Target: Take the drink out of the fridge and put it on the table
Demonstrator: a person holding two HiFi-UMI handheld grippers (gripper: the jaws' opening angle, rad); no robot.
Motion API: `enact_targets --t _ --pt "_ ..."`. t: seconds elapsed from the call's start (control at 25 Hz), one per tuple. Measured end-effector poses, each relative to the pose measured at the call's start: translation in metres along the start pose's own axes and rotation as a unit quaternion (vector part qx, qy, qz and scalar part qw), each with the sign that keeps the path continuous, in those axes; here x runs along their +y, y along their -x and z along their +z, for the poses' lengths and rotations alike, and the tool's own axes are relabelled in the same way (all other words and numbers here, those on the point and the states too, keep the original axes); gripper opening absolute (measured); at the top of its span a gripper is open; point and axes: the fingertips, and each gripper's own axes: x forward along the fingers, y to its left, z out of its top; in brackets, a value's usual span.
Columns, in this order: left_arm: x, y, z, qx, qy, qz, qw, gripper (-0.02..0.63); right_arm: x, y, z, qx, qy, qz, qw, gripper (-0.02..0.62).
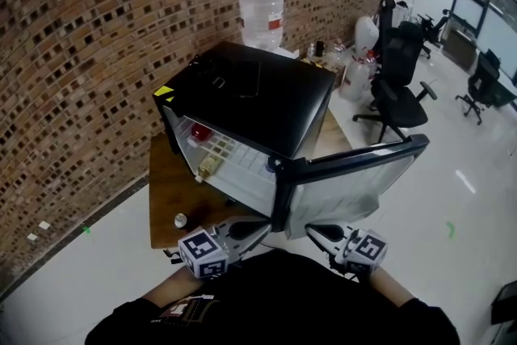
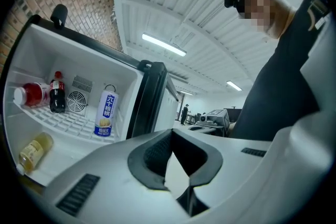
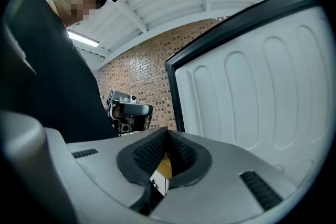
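A small black fridge (image 1: 258,93) stands on a wooden table (image 1: 171,190) with its door (image 1: 347,174) swung open toward me. Inside, the left gripper view shows a blue-and-white can (image 2: 106,114) upright, a dark cola bottle (image 2: 57,93), a red can (image 2: 31,95) on its side, and a yellow bottle (image 2: 34,150) lying on the lower shelf. My left gripper (image 1: 242,232) (image 2: 172,134) is shut and empty, low in front of the fridge, well short of the drinks. My right gripper (image 1: 319,234) (image 3: 167,136) is shut and empty beside the door's white inner panel (image 3: 262,92).
A small round object (image 1: 180,220) sits on the table's near corner. A big water jug (image 1: 261,14) stands behind the fridge by the brick wall. Black office chairs (image 1: 400,85) stand on the white floor to the right.
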Motion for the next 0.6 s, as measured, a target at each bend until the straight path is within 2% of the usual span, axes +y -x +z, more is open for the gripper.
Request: enact_targets --t 0.6 --pt "0.005 0.011 0.005 -0.003 -0.010 0.003 0.9999 0.000 0.002 -0.013 0.008 0.004 0.023 0.014 1.000 -0.014"
